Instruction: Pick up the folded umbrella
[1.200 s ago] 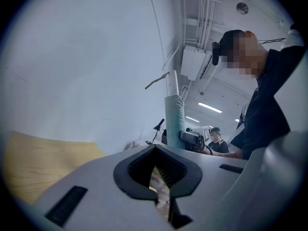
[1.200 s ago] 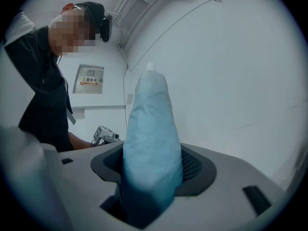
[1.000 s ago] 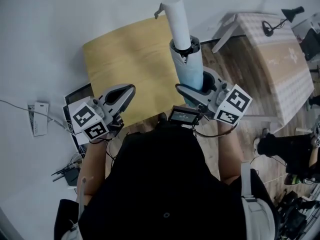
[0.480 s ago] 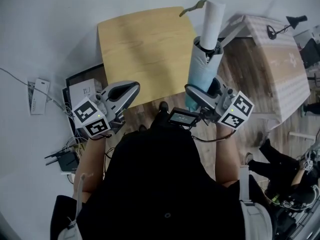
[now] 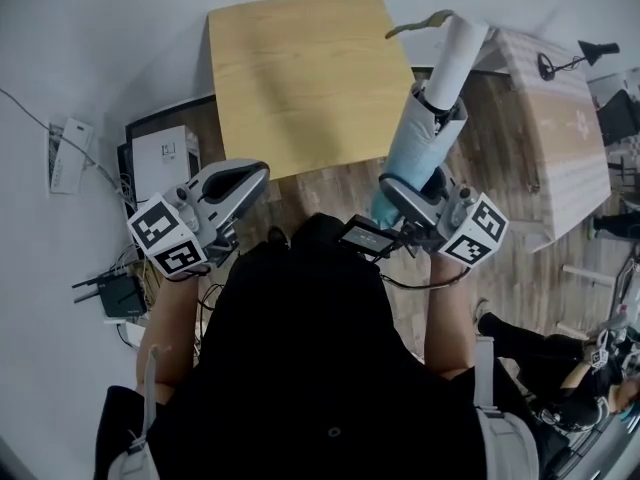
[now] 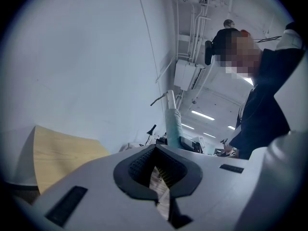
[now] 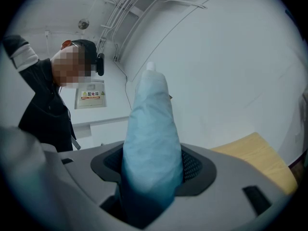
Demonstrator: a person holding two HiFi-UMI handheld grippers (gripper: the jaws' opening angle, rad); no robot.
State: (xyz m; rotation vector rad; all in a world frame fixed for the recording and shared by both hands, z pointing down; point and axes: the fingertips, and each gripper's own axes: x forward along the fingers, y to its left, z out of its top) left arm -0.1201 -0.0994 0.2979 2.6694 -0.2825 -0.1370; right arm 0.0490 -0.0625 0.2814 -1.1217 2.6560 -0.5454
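The folded umbrella (image 5: 420, 148) has a light blue cover and a white handle (image 5: 462, 53). It is off the table, sticking up and leaning right. My right gripper (image 5: 418, 190) is shut on its lower end; in the right gripper view the blue cover (image 7: 151, 129) fills the gap between the jaws of the right gripper (image 7: 153, 165). My left gripper (image 5: 252, 175) is at the left, off the table's near edge, with its tips together and nothing between them. In the left gripper view the left gripper (image 6: 156, 148) is low down, with the umbrella (image 6: 173, 124) standing beyond it.
A light wooden table (image 5: 300, 78) lies ahead. A white box (image 5: 165, 163) and cables (image 5: 120, 293) are on the floor at left. To the right are a cloth-covered table (image 5: 560, 118) and a lamp (image 5: 590, 53). A person (image 5: 540, 343) sits at lower right.
Both grippers have drawn back from the wooden table, which now lies farther up the picture. The umbrella stays in the right gripper and now leans right instead of left.
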